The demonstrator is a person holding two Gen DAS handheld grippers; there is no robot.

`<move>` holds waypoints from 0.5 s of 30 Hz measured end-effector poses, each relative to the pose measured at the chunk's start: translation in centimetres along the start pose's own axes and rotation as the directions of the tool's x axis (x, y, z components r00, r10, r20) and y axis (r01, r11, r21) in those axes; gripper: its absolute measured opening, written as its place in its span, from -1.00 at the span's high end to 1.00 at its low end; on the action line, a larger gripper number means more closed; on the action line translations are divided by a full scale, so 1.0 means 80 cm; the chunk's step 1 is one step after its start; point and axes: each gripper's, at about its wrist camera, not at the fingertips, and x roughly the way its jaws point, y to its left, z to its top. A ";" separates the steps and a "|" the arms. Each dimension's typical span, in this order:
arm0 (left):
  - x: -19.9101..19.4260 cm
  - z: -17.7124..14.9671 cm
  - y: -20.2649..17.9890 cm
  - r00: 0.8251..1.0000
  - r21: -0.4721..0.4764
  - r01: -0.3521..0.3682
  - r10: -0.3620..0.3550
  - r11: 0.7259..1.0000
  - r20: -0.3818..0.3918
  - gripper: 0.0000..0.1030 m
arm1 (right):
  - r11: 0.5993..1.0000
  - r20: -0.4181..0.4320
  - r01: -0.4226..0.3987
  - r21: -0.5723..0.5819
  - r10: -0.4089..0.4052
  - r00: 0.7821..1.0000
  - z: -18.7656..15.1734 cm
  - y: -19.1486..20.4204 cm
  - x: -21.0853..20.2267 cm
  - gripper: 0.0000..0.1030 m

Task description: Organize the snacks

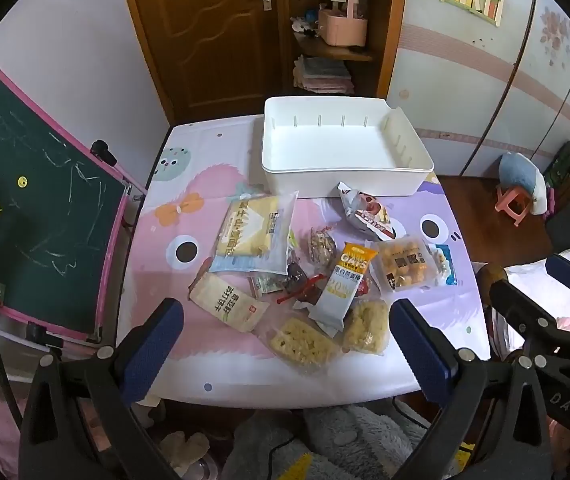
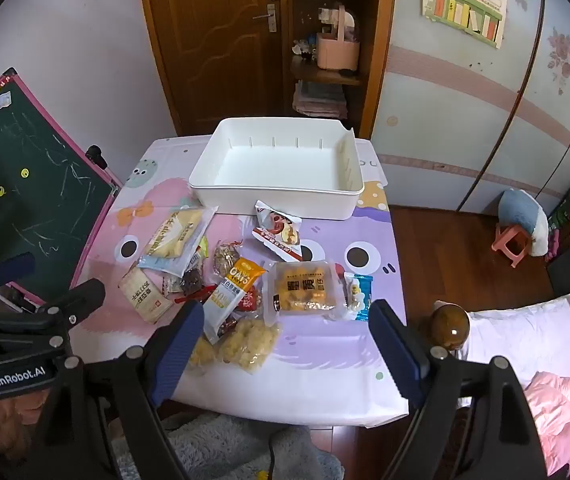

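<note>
Hovering wide over the near table [image 1: 221,376] edge, left claw [image 1: 285,344] and right claw [image 2: 285,340] hold nothing; snacks [image 1: 305,272] lie heaped before the bare far bin [image 1: 345,184]. Best bet: lift top packets singly.

White plastic bin [image 1: 345,148]: at the far edge of the cartoon-print table [image 1: 165,208].
Snack packets [image 1: 309,276]: heaped mid-table, before the bin.
Green chalkboard [image 1: 41,204]: beside the table's left edge.

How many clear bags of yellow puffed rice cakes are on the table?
2. One rice cake bag lies at the near edge of the snack pile; the other sits just right of it, touching. More may be hidden underneath.
</note>
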 end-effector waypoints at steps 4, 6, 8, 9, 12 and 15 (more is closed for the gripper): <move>0.001 0.003 0.002 1.000 -0.002 -0.003 0.003 1.000 0.000 -0.99 | 1.000 0.006 0.006 -0.004 -0.006 1.000 0.002 0.001 0.002 -0.65; 0.000 0.010 -0.001 1.000 -0.006 -0.003 0.003 1.000 0.003 -0.99 | 1.000 0.006 0.011 -0.006 -0.011 1.000 0.004 0.002 0.003 -0.65; 0.000 0.014 0.001 1.000 -0.012 -0.005 0.005 1.000 0.006 -0.99 | 1.000 0.008 0.014 -0.005 -0.014 1.000 0.005 0.003 0.004 -0.65; 0.000 0.016 0.003 1.000 -0.005 -0.001 0.001 1.000 0.012 -0.99 | 1.000 0.010 0.015 -0.004 -0.015 1.000 0.004 0.003 0.003 -0.65; -0.001 0.018 0.004 1.000 -0.005 0.000 0.000 1.000 0.016 -0.98 | 1.000 0.008 0.014 -0.003 -0.014 1.000 0.005 0.004 0.002 -0.65; 0.000 0.011 0.005 1.000 -0.002 0.004 -0.004 1.000 0.025 -0.98 | 1.000 0.006 0.014 -0.005 -0.014 1.000 0.004 0.008 0.007 -0.65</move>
